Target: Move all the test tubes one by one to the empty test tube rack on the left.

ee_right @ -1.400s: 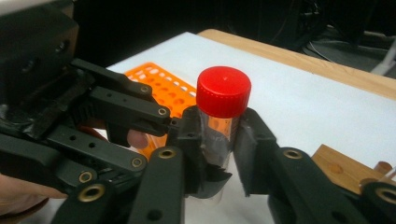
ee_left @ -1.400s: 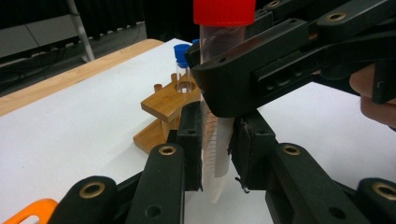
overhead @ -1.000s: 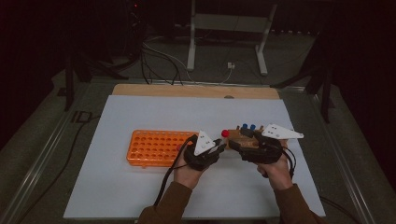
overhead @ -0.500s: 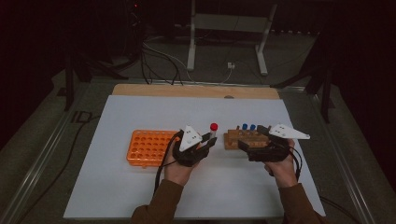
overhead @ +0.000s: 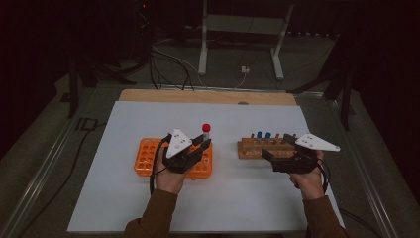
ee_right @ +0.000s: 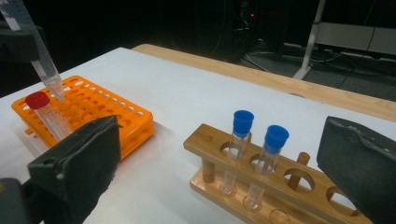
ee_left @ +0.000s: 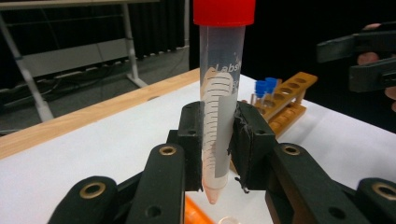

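Two blue-capped tubes (ee_right: 252, 158) stand upright in the wooden rack (overhead: 270, 148), next to each other in neighbouring holes near its left end, and they look untouched so far. One red-capped tube (ee_right: 47, 116) already sits tilted in the near corner of the orange rack (overhead: 148, 157), so I judge that at least one transfer is done.

In my left gripper (overhead: 198, 148) I hold a second red-capped tube (ee_left: 221, 107). Its pads are clamped on the clear, graduated body below the cap, and the tube stands upright with its pointed tip hanging free above the orange rack. From the right gripper view that tip hovers just above the rack's top, close to the seated tube, not yet in any hole. So this tube is mid-way: carried across, not yet set down.

My right gripper (overhead: 270, 156) is beside the wooden rack with its jaws spread wide and nothing between them; they have just been opening. In its own view the two blue-capped tubes stand right ahead, between the pads (ee_right: 79, 163) but well clear of them.

What I reckon is left: lower the held tube into a free hole of the orange rack, let go, and then perhaps deal with the blue pair. Most holes in the orange rack are free.
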The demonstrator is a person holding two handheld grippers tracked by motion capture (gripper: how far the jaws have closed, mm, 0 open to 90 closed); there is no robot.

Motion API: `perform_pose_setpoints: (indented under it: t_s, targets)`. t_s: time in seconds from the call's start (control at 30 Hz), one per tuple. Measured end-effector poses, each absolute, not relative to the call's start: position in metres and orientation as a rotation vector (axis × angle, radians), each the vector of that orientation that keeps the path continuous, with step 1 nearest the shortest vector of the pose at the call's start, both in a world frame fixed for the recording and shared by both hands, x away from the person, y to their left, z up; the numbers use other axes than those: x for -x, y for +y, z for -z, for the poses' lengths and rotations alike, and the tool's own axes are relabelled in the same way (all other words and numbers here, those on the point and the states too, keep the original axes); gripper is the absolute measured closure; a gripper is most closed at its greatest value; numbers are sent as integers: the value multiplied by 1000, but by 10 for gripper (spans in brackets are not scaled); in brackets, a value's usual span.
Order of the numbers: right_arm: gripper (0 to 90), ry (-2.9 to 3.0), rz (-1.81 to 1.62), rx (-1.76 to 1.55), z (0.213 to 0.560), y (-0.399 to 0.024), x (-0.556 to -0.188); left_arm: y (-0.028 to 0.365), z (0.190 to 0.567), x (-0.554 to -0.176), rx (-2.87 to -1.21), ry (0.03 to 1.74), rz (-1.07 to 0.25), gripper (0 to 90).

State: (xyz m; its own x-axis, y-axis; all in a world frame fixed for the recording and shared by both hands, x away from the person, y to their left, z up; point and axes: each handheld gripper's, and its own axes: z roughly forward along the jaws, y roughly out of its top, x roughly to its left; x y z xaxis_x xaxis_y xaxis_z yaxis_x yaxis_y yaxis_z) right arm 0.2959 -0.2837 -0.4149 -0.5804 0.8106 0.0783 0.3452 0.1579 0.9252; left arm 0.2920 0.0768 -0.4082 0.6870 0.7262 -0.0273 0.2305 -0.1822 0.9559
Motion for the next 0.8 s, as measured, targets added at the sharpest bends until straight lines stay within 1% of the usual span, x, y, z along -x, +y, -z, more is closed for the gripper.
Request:
perform_pose_setpoints:
  t_s: [0.17,0.4,0.8]
  targets:
    - [0,1994,-1400,-1093,415,-288,-293,93,409,-290,-1731,798,-561,752]
    - [0,1981,-1395,-1100,416,-295,-290,113,421,-286,-1738,851,-573,751]
    - [0,1981,-1393,-1107,418,-297,-290,124,440,-282,-1768,897,-559,752]
